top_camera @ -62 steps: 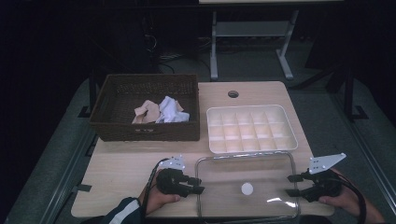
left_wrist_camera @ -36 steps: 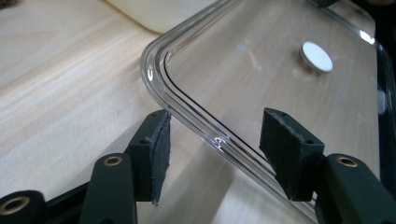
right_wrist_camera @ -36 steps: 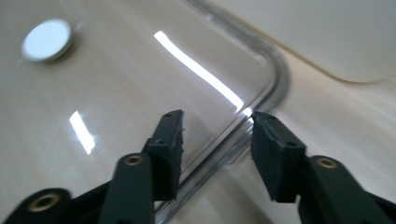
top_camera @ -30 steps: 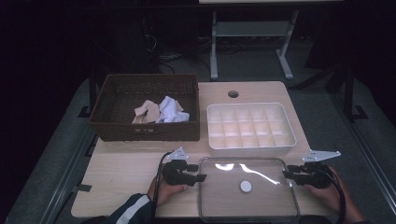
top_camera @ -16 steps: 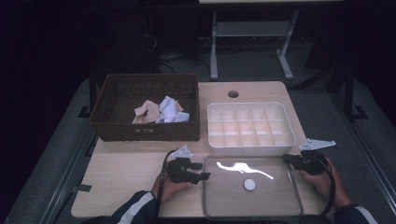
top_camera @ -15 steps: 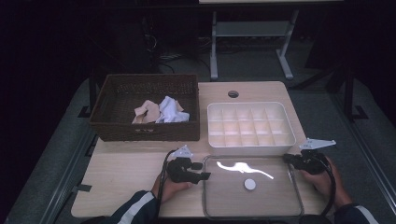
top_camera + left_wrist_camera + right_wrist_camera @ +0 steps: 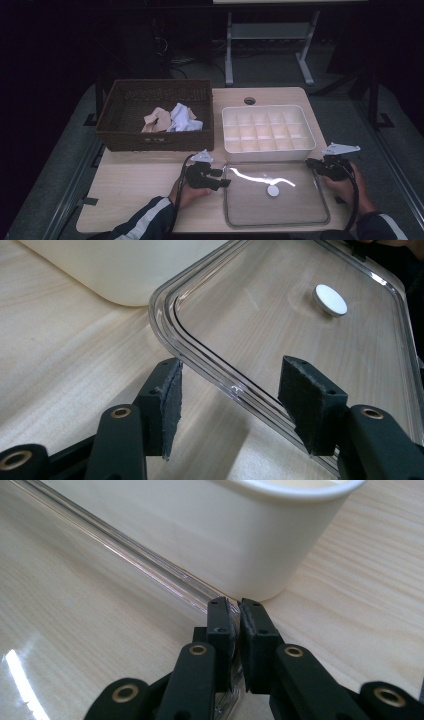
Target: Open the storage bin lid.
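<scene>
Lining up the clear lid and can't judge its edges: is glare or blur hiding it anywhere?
High view: dim, a bright glare streak crosses the clear lid. Left gripper view: sharp, the rim reads clearly. Right gripper view: a glare patch at lower left; the white tray looks soft.

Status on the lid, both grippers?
Right gripper shut on lid rim. Left gripper open astride the lid's left edge. White tray close behind.

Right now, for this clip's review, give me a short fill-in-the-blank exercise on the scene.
1. The right gripper is shut on the rim of the clear ____.
2. The left gripper has its jaws ____ around the lid's edge.
3. The crumpled cloths lie in the wicker ____.

Missing words: lid; open; basket
</scene>
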### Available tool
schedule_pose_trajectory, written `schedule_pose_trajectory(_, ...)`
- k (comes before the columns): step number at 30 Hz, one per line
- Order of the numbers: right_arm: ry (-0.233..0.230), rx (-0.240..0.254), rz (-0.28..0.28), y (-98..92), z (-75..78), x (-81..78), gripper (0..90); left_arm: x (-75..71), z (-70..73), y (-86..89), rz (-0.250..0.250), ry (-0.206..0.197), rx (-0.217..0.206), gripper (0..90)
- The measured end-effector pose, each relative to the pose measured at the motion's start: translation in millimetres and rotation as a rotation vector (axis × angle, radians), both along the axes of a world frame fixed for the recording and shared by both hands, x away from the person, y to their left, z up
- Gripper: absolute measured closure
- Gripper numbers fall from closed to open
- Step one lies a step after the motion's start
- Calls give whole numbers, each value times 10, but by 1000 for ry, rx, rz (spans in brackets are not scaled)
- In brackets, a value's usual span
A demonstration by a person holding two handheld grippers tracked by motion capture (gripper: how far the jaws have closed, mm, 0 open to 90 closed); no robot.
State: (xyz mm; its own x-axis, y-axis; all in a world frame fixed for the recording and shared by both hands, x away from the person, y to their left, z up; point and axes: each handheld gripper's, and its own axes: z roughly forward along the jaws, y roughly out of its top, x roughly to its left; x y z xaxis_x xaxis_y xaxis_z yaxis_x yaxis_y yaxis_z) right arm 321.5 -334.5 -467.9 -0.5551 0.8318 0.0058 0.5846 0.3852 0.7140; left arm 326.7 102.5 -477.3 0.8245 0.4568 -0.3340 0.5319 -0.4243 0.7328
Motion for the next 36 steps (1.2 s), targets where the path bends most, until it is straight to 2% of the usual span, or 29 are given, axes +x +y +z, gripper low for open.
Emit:
schedule_pose_trajectory(4,6,10,1,-7,-1,27,836,-15,17,2,-1,-3,15,390)
schedule_pose_trajectory(5,7,6,-2,-3,1,25,835,-37,40,9,-7,-41,46,395)
schedule_pose_trajectory(6,3,-4,-2,6,3,25,834,-60,76,29,-22,-82,76,445)
schedule_pose_trajectory(7,6,-9,-9,16,10,23,829,-77,122,67,-33,-99,83,402)
schedule_pose_trajectory(9,11,-35,-10,38,37,3,794,-114,230,180,-39,-132,76,399)
schedule_pose_trajectory(12,-15,14,0,27,147,-72,749,-175,331,401,-20,-188,121,385)
schedule_pose_trajectory(13,-29,16,-1,30,204,-108,737,-197,336,454,-16,-197,131,379)
schedule_pose_trajectory(16,-46,16,36,80,340,-201,697,-262,301,660,13,-206,191,356)
schedule_pose_trajectory(17,-55,17,52,108,388,-230,685,-284,288,732,11,-205,205,352)
schedule_pose_trajectory(18,-53,18,66,150,440,-263,666,-284,288,732,11,-205,205,351)
schedule_pose_trajectory(19,-63,3,99,216,503,-299,633,-321,247,867,15,-222,256,341)
schedule_pose_trajectory(20,-76,-11,119,283,550,-331,618,-332,237,908,12,-227,273,336)
schedule_pose_trajectory(22,-73,-16,163,413,615,-380,585,-344,190,1022,25,-232,293,335)
schedule_pose_trajectory(25,-69,-32,258,681,664,-434,535,-338,156,1122,32,-231,288,319)
schedule_pose_trajectory(29,-49,-2,335,974,618,-410,502,-318,120,1160,35,-247,302,278)
schedule_pose_trajectory(33,-9,12,386,1256,482,-342,445,-292,91,1227,47,-242,294,256)
schedule_pose_trajectory(36,6,16,394,1445,395,-319,401,-262,56,1268,53,-243,268,225)
